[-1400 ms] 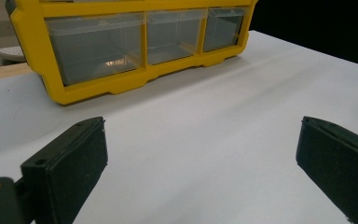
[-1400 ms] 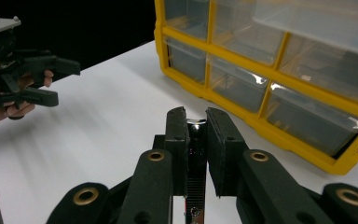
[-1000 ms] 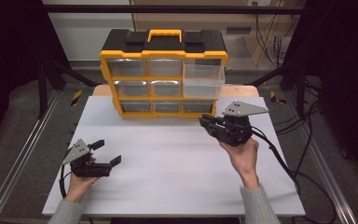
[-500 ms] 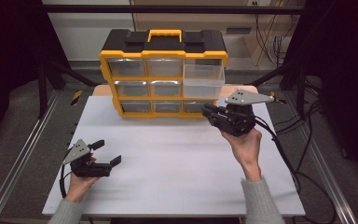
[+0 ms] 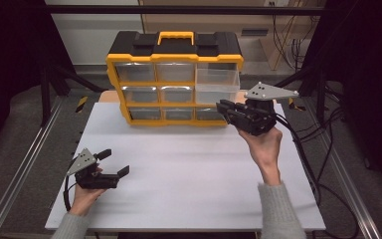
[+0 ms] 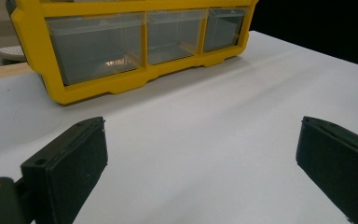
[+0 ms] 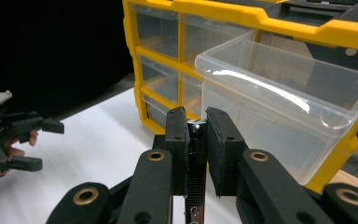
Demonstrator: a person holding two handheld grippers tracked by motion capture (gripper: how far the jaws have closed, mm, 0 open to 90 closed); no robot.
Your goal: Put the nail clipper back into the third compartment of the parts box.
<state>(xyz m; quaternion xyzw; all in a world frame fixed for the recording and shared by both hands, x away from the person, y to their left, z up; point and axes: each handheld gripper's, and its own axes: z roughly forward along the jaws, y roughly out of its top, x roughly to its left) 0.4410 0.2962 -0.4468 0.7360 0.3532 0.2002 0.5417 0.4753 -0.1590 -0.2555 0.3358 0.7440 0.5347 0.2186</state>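
Two jaws of the right gripper (image 7: 196, 122) pinch a small screw (image 7: 195, 130) just in front of the pulled-out clear drawer (image 7: 284, 93) of the yellow organizer (image 5: 175, 79). Far off, the left gripper (image 5: 113, 162) rests wide open and empty on the white table (image 5: 189, 169). Releasing before the tips pass over the drawer's rim would likely drop the screw onto the table.

Even overhead light on the white table (image 5: 189, 164); surroundings at 9 and 3 o'clock near black. Soft, faint shadows under the organizer (image 5: 174, 79). Bright glare streak on the pulled-out clear drawer (image 7: 279, 107) rim. Near jaws slightly soft in both gripper views. Mild softness and grain in the high view; dark corners toward 1 o'clock.
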